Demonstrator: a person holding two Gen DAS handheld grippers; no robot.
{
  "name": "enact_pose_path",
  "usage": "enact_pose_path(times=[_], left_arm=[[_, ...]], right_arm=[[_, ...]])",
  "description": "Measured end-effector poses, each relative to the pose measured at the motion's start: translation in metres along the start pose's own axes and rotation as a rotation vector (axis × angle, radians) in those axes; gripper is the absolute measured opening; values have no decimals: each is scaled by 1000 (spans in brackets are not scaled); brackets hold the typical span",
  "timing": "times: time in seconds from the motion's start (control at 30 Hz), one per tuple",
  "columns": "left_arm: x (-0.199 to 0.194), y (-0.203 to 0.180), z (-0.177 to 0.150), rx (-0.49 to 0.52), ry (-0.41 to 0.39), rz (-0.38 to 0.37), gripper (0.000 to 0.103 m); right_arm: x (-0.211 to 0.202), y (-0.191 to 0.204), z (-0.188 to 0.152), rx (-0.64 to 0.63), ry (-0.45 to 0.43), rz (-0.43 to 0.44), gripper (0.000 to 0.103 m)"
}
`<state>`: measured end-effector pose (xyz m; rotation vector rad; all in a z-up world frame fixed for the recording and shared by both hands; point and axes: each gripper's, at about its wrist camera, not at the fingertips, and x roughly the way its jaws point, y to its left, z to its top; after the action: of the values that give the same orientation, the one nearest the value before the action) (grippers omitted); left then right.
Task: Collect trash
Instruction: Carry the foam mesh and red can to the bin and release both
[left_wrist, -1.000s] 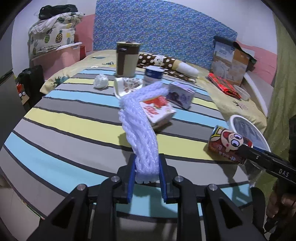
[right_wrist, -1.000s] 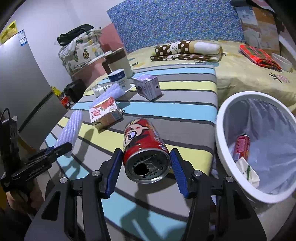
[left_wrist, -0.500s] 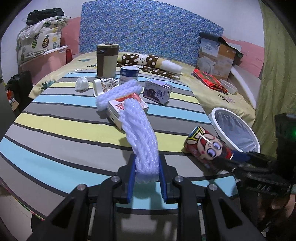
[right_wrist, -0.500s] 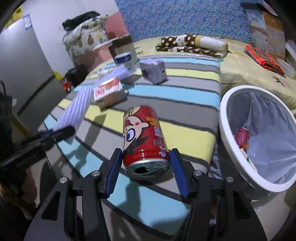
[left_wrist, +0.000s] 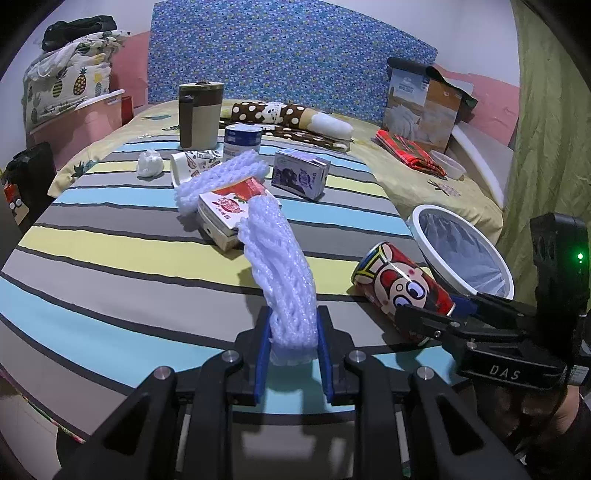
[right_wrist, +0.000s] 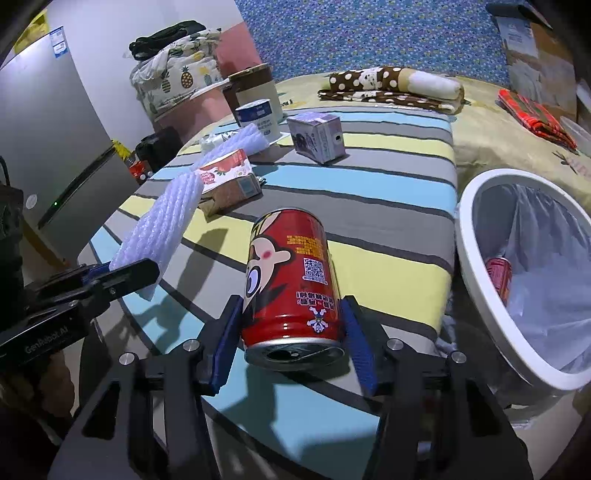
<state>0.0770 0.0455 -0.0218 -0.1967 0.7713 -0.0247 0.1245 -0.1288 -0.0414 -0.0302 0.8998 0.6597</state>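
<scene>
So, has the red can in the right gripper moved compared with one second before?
Yes. The red can has turned in the right gripper, its far end swinging toward the white trash bin.

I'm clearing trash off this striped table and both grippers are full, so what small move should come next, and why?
Probably swing the right gripper sideways over the bin and let the can go. Its blue pads clamp the can, and the lined bin stands open just beside it with another can already inside. The left gripper, shut on the foam net, sits farther from the bin and could follow.
</scene>
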Motion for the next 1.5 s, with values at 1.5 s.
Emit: enact_pose_path(times=[1.5], left_arm=[[41, -143, 42, 249, 3, -265, 24]], right_arm=[[-95, -107, -11, 269, -231, -224, 54]])
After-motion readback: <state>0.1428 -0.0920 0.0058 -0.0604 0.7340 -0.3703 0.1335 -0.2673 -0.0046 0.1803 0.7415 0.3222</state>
